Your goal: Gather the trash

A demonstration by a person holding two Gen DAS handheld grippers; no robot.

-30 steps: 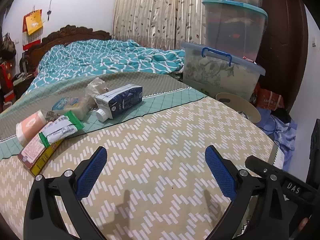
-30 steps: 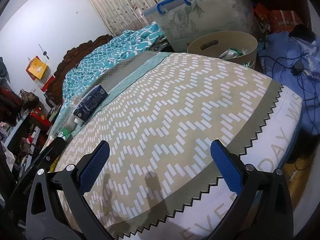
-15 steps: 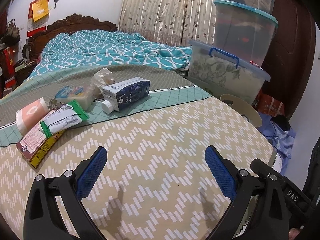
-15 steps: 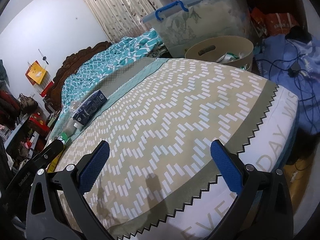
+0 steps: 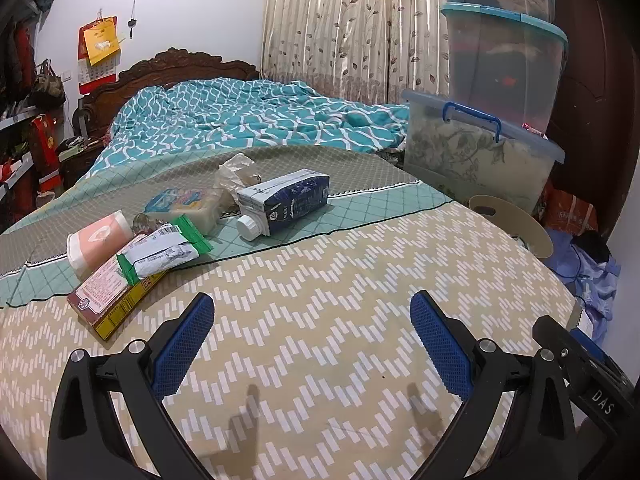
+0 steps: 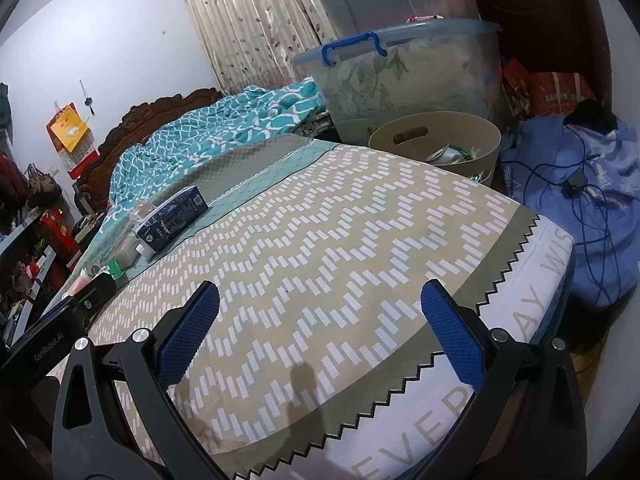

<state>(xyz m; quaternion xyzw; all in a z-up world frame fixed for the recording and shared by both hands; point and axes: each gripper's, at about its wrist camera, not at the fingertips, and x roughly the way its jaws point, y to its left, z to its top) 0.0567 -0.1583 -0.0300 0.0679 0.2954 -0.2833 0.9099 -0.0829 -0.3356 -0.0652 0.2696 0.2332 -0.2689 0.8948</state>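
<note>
Trash lies on the bed at the left: a dark blue milk carton (image 5: 286, 202) on its side, a crumpled clear bag (image 5: 234, 172), a yellow snack pack (image 5: 186, 206), a pink cup (image 5: 100, 242), a green-and-white wrapper (image 5: 162, 254) and a flat red-and-yellow box (image 5: 114, 294). A tan round bin (image 6: 436, 148) with trash inside stands on the floor past the bed's far corner. My left gripper (image 5: 312, 340) is open and empty above the bedspread, short of the trash. My right gripper (image 6: 320, 322) is open and empty near the bed's foot edge. The carton also shows in the right wrist view (image 6: 174, 218).
Stacked clear storage boxes (image 5: 480, 152) stand beside the bin against the curtain. A teal quilt (image 5: 248, 116) is bunched at the headboard. Blue cloth and cables (image 6: 580, 200) lie on the floor right of the bed. Shelves with clutter (image 5: 24, 128) line the left wall.
Both grippers have tilted up a little and shifted right, so the trash and bin sit slightly nearer the middle. Both stay open and empty.
</note>
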